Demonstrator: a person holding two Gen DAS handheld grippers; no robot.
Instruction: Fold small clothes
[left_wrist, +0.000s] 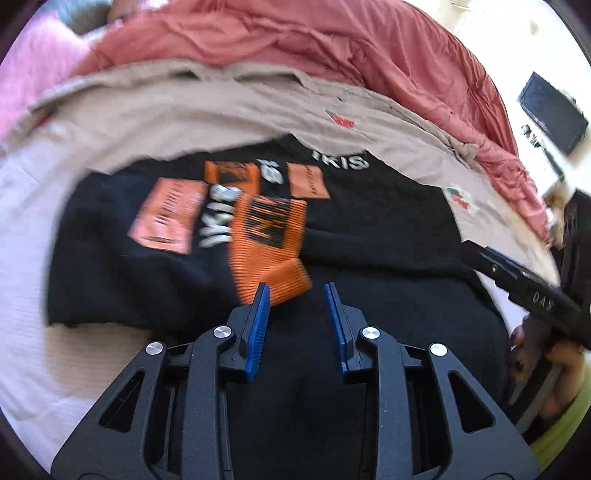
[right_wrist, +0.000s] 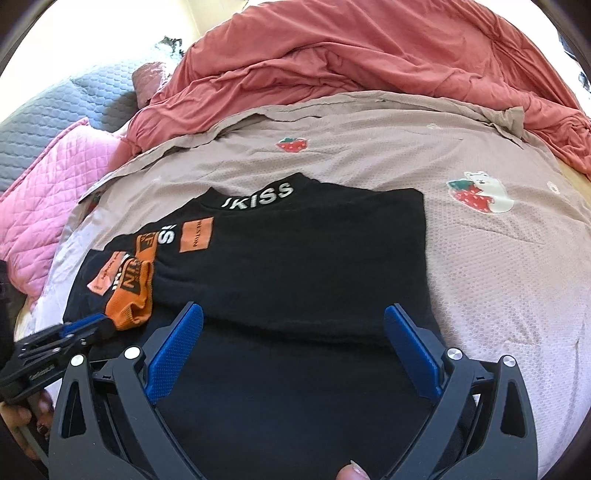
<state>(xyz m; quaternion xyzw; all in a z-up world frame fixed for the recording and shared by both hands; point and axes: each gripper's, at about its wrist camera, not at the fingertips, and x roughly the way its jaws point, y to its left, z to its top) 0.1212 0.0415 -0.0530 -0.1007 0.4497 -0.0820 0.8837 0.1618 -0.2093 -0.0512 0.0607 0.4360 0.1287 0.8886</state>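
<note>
Half-folded black top (right_wrist: 295, 258), left view blurred

Shirt (right_wrist: 295, 258) flat on sheet (right_wrist: 498, 258); cuff (right_wrist: 129, 302) on shirt's left; blanket (right_wrist: 369, 48) behind

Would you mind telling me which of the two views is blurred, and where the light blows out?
Left wrist view: motion-smeared, the shirt print and orange cuff streaked, the wall at upper right washed out. Right wrist view: sharp, the lettering readable, glare at the upper left corner; both bend the bed fisheye-style.
</note>
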